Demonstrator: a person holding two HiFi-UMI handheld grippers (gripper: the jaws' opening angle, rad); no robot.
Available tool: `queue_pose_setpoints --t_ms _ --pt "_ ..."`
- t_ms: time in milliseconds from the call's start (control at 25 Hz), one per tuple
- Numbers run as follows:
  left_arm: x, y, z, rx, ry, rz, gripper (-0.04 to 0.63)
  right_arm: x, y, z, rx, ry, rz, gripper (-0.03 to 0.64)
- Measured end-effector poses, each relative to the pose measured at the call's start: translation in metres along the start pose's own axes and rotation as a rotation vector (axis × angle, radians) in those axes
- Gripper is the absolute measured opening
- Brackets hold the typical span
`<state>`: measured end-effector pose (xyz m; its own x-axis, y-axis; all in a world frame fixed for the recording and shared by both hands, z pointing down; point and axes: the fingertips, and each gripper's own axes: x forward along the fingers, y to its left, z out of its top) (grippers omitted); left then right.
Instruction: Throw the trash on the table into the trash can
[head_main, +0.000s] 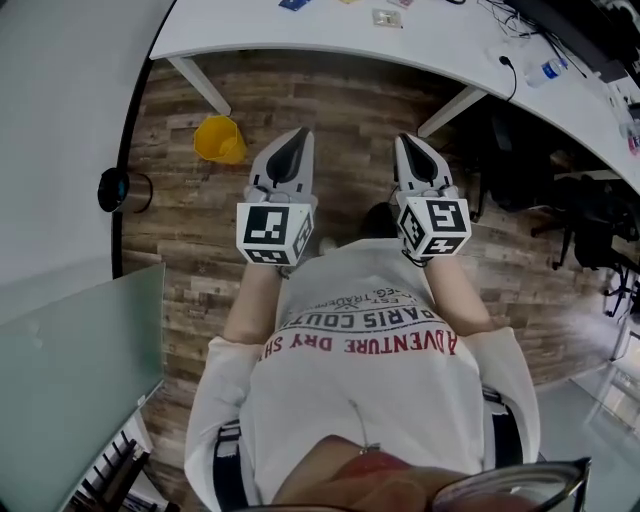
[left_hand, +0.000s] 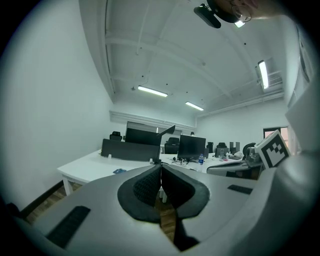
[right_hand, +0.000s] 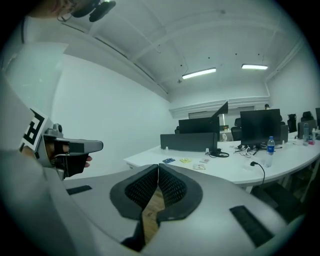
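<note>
Small pieces of trash lie on the white curved table (head_main: 330, 35): a blue scrap (right_hand: 168, 160), a yellow one (right_hand: 185, 160) and a pale wrapper (head_main: 386, 17). A yellow trash can (head_main: 218, 138) stands on the wood floor under the table's left end. My left gripper (head_main: 300, 133) and right gripper (head_main: 408, 140) are held side by side in front of the person, short of the table. Both are shut with nothing between the jaws, as seen on the left gripper (left_hand: 160, 167) and the right gripper (right_hand: 158, 167) in their own views.
A water bottle (head_main: 545, 72) and a cable (head_main: 510, 70) sit on the table to the right, with monitors (right_hand: 259, 126) and dividers behind. Office chairs (head_main: 590, 230) stand at the right. A glass panel (head_main: 70, 380) and a white wall lie to the left.
</note>
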<state>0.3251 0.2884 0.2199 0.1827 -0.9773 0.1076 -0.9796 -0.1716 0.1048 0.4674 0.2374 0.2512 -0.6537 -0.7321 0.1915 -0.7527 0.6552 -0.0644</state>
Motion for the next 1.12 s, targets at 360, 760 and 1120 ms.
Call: queue_pose_setpoints --t_ms 360,760,1120 --pt "0.052 0.026 -0.002 -0.015 -0.003 -0.033 0.023 0.052 -0.034 0.008 -0.003 0.010 -0.038 0.025" --pt "0.219 0.075 -0.001 0.002 0.050 -0.029 0.023 0.200 -0.138 0.005 0.062 0.045 -0.028 0.025" --pt "0.419 0.117 0.005 -0.028 0.123 -0.045 0.023 0.358 -0.257 0.012 0.128 0.145 0.003 0.025"
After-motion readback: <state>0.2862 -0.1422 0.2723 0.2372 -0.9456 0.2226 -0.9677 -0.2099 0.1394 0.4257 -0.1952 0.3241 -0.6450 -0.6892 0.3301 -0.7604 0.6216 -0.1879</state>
